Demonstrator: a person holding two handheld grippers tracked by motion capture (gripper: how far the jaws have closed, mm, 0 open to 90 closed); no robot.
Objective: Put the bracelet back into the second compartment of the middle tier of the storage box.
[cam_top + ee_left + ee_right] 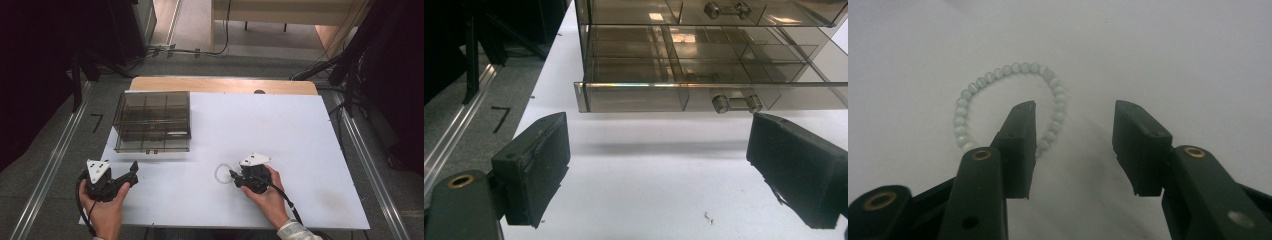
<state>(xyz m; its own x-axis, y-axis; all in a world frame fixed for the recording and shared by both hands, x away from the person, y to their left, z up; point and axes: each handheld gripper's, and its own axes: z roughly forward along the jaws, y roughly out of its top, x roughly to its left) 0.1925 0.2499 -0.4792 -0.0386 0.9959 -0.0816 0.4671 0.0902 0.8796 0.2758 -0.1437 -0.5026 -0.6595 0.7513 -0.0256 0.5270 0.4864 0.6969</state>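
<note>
White sheeting covers the bench (pixel 300 150), which stands on grey floor with dark stands at both sides. Nearest the person, the left hand-held gripper (pixel 131 172) rests at the bench's near left corner with its jaws spread wide and nothing between them. The right hand-held gripper (pixel 231 173) lies near the middle of the near edge, jaws also spread apart. Just ahead of its tips lies a pale beaded bracelet (pixel 1008 107), flat on the white surface; in the right gripper view one jaw sits inside the ring of beads and the other outside it, so one side of the ring lies in the gap, unpinched. Farther off, beyond the left hand-held gripper, stands a smoky clear drawer box (pixel 152 121) with its lowest drawer (pixel 704 95) pulled partly out.
</note>
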